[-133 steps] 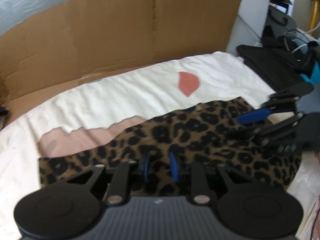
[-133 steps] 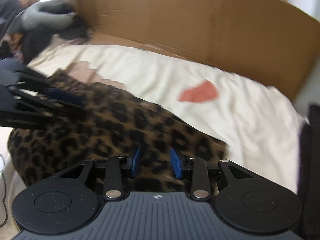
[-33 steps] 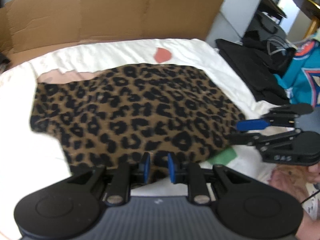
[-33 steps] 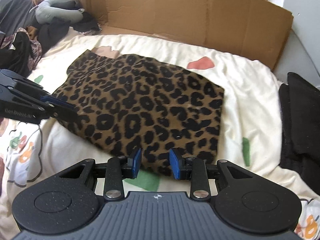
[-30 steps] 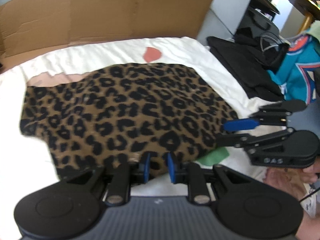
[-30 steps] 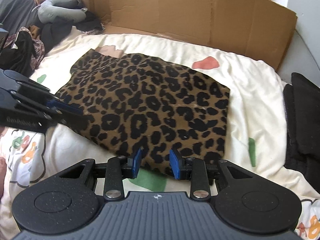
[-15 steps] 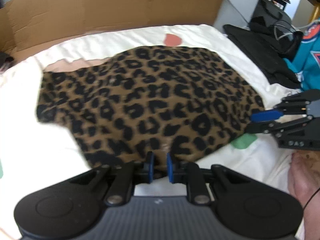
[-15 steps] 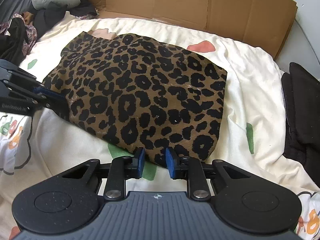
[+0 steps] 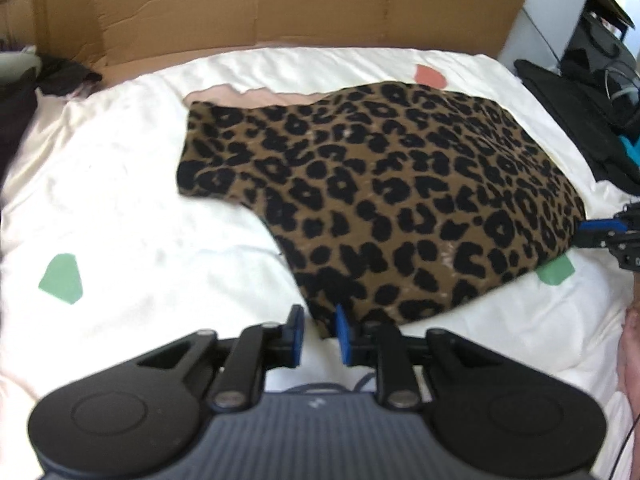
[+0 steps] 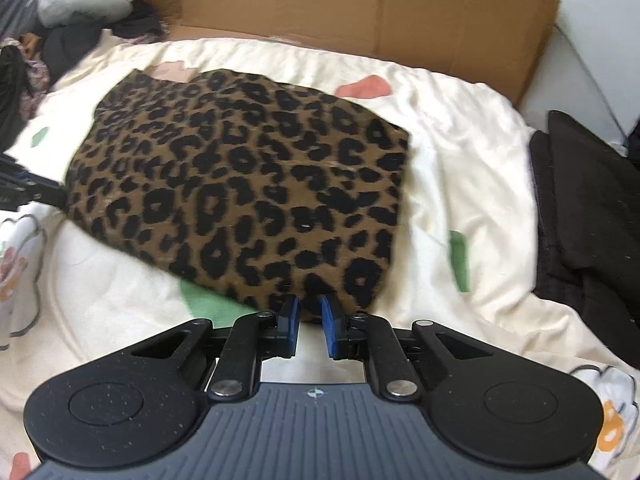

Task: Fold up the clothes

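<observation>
Left tool (image 9: 319,330): blue pads spread a little and opening, with the near left corner of the leopard-print garment (image 9: 400,200) lying between them. The right pad touches the cloth; the left pad stands just apart from it, over bare sheet. No pinch to be seen.

Right tool (image 10: 310,320): pads only narrowly apart and closing, with the near hem of the same garment between them, close to its right corner. No firm pinch to be made out there.

Garment spread flat on the middle of the bed (image 9: 120,200), reaching from near the far edge down toward the near edge, where both tools meet it.

Hidden or unclear:
- From the left wrist, only the fingertips of the right tool in view at the right border, beside the cloth, the rest cut off.
- A strip of a hand (image 9: 630,356) cut off at the same border.
- A pale pink patch (image 9: 240,96) on the sheet, partly covered by the far hem.
- Both views blurred in places.
- Dark clothes (image 10: 592,208) along the right edge of the bed, too dark to count.
- A grey and dark heap (image 10: 80,4) at the far left corner, hard to read.

Counted: one leopard garment, two tools, one brown cardboard sheet (image 9: 280,0) standing along the far edge, one red patch (image 9: 430,76) on the sheet, and two green patches (image 9: 60,278) seen from the left wrist.
</observation>
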`<state>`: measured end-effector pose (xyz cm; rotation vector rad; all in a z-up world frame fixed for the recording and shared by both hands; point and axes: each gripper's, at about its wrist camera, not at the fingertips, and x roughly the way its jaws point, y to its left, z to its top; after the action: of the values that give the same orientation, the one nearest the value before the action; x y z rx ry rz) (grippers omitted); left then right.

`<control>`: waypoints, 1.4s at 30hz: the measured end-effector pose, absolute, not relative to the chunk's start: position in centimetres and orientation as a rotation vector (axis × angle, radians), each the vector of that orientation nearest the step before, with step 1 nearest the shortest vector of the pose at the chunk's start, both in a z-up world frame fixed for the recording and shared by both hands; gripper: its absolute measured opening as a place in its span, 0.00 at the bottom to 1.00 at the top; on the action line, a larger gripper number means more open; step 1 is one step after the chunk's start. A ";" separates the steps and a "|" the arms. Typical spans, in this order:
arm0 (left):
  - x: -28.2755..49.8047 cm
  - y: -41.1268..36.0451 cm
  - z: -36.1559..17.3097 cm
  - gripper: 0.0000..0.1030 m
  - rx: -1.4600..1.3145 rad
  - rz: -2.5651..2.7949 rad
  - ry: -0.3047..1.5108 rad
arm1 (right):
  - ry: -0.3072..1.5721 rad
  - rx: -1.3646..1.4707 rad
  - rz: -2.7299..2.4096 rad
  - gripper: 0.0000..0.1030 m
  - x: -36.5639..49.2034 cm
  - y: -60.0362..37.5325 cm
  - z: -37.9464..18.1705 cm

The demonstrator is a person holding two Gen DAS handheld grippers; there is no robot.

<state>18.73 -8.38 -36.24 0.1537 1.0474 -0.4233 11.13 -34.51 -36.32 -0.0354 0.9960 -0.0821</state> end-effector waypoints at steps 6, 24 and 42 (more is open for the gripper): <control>18.5 -7.2 -35.4 0.22 0.103 -0.387 1.030 | 1.022 -0.009 -0.144 0.20 10.8 -36.0 -36.5; 19.0 -6.8 -34.9 0.33 0.000 -0.384 1.047 | 0.968 0.678 -0.141 0.39 9.1 -41.4 -36.8; 19.3 -6.5 -35.9 0.35 -0.136 -0.385 1.094 | 0.849 1.175 -0.209 0.39 8.0 -44.7 -41.8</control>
<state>19.32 -6.48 -35.91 -0.1357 1.0937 -0.3855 8.00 -44.67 -41.78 1.1750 0.8495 -0.2087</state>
